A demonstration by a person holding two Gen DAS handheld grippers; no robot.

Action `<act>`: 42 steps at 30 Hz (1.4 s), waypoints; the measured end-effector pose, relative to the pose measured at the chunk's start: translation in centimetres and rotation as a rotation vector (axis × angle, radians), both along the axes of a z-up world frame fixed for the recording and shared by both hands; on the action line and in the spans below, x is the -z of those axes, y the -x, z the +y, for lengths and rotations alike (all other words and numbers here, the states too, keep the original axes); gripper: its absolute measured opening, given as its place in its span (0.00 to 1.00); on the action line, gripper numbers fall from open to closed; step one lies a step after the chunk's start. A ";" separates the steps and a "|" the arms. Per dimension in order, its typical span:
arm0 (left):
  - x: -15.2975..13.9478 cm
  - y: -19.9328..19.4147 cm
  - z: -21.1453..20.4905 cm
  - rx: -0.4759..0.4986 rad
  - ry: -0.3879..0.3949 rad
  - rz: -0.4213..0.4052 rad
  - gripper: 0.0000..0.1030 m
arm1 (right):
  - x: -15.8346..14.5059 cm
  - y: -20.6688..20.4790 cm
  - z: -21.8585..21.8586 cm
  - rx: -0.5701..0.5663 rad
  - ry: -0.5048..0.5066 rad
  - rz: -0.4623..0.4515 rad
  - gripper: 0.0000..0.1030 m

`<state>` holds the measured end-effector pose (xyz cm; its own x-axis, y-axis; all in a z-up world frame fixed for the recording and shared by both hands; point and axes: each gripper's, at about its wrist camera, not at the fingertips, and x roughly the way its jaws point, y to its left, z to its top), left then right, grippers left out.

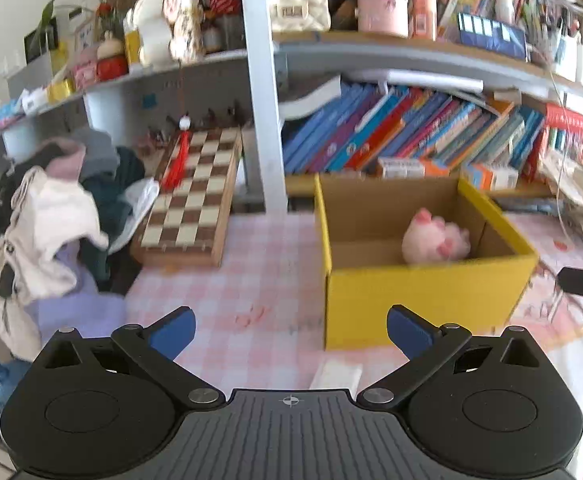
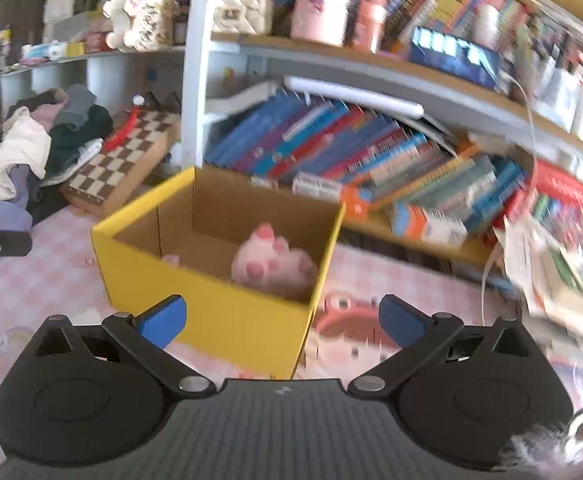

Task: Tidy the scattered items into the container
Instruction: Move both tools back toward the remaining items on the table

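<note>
Left wrist view
While spread wide and empty: left gripper [image 1: 291,330], hovering over the pink checked cloth [image 1: 251,272].
Yellow box [image 1: 423,300]: ahead and to the right of the claw, open-topped, one.
Pink plush [image 1: 435,240]: already inside the box, toward its far right corner, one.
White flat item [image 1: 337,374]: low between the fingers, just short of the box's near wall, one; too blurred to name.
Risk: front wall of the box knocked or pushed along the cloth if approached low.

Right wrist view
Right gripper [image 2: 281,318]: likewise spread, nothing pinched.
Box: straight ahead, near corner between the fingers.
Plush: one, lying against the box's right wall; small pink bit [image 2: 170,258] left of it, unclear.
Furry grey-white thing [image 2: 563,436]: far right of the claw, one, blurred.
Risk: motion blur here, so a misjudged reach, or a snag on the leaning pile of papers [image 2: 547,264] to the right.
</note>
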<state>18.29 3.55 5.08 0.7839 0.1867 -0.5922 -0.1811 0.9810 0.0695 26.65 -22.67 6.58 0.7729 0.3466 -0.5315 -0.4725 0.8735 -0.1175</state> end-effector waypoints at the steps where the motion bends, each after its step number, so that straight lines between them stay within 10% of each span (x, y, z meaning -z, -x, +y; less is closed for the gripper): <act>1: 0.4 0.6 0.2 -0.003 0.003 0.008 1.00 | 0.4 0.7 0.0 0.023 -0.001 0.007 1.00; 28: 7.5 9.5 -2.3 0.236 -0.053 0.139 0.98 | 7.9 13.5 4.7 0.121 -0.024 0.204 1.00; 42: 9.3 8.3 -3.5 0.261 -0.057 0.167 0.82 | 8.9 12.4 5.1 0.063 -0.009 0.275 0.78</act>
<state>10.04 0.08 -4.19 0.7023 0.0288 -0.7113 0.0944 0.9866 0.1332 14.27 -17.52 -2.35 0.6206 0.3079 -0.7212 -0.4304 0.9025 0.0150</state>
